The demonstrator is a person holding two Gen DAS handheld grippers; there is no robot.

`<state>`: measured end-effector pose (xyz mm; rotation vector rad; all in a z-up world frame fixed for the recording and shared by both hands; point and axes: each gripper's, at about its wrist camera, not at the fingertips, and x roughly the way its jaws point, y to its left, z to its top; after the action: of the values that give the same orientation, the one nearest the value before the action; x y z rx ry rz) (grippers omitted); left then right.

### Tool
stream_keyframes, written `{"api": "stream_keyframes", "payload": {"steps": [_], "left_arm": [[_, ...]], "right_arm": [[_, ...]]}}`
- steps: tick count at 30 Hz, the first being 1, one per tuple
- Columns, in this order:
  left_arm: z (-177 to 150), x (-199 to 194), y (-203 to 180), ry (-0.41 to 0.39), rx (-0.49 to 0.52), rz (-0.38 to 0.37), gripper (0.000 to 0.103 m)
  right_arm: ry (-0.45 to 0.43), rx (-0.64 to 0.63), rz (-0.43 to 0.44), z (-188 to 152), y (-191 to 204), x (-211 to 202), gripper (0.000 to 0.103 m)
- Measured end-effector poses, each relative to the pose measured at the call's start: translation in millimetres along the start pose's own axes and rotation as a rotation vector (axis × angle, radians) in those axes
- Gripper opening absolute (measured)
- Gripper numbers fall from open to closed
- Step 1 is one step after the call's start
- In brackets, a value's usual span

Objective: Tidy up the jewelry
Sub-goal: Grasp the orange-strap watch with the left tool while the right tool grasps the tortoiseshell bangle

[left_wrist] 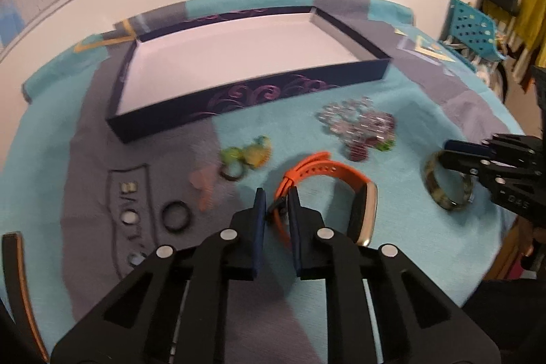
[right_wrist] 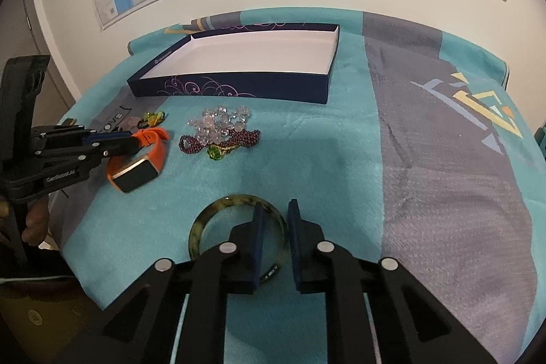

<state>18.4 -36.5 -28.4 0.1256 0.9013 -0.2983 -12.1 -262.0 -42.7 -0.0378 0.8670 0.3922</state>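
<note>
In the left wrist view, the left gripper (left_wrist: 275,203) is being held low over the teal and grey blanket (left_wrist: 392,255), its jaws drawn in on the strap of the orange smartwatch (left_wrist: 327,193); the strap is being pinched between the blue pads, with the watch's case lying just right of the jaws. Left of the jaws, a black ring (left_wrist: 175,215) is being seen on the grey patch. Ahead and slightly left, a green and yellow trinket (left_wrist: 247,156) is lying; ahead and right, a heap of clear and purple beaded bracelets (left_wrist: 361,128). Beyond these the navy box lid (left_wrist: 249,94) is sitting open side up, its white inside bare. Far right, the right gripper (left_wrist: 447,156) is being closed on the mottled green bangle (left_wrist: 447,186).

In the right wrist view, the right gripper (right_wrist: 274,217) is being shown with its jaws clamped on the rim of the mottled green bangle (right_wrist: 204,220), the ring's remainder lying left of the jaws on the blanket (right_wrist: 341,166). Ahead and left the beaded bracelets (right_wrist: 221,128) are lying, with the navy box lid (right_wrist: 239,84) beyond them. Far left, the left gripper (right_wrist: 134,139) is being closed on the orange smartwatch (right_wrist: 136,169).
</note>
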Motion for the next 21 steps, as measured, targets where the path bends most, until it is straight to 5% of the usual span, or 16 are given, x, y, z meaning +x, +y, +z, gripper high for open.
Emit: {"api": "stream_keyframes", "payload": {"steps": [5, 7, 9, 16, 21], "left_arm": [[1.8, -9.6, 9.6, -0.033, -0.001, -0.008, 0.050], [0.6, -11.8, 10.1, -0.031, 0.013, -0.018, 0.052], [-1.9, -9.1, 9.5, -0.011, 0.026, -0.020, 0.050], [-7.1, 0.6, 8.7, 0.021, 0.042, -0.033, 0.012], [-5.4, -2.9, 8.9, 0.008, 0.053, -0.039, 0.011]], "right_arm": [[0.008, -0.021, 0.015, 1.9, 2.6, 1.0, 0.019], [0.011, -0.039, 0.006, 2.8, 4.5, 2.1, 0.019], [0.011, -0.058, -0.004, 2.7, 7.0, 2.5, 0.019], [0.016, -0.087, -0.012, 5.5, 6.6, 3.1, 0.006], [0.015, -0.082, 0.010, 8.5, 3.7, 2.9, 0.006]]}}
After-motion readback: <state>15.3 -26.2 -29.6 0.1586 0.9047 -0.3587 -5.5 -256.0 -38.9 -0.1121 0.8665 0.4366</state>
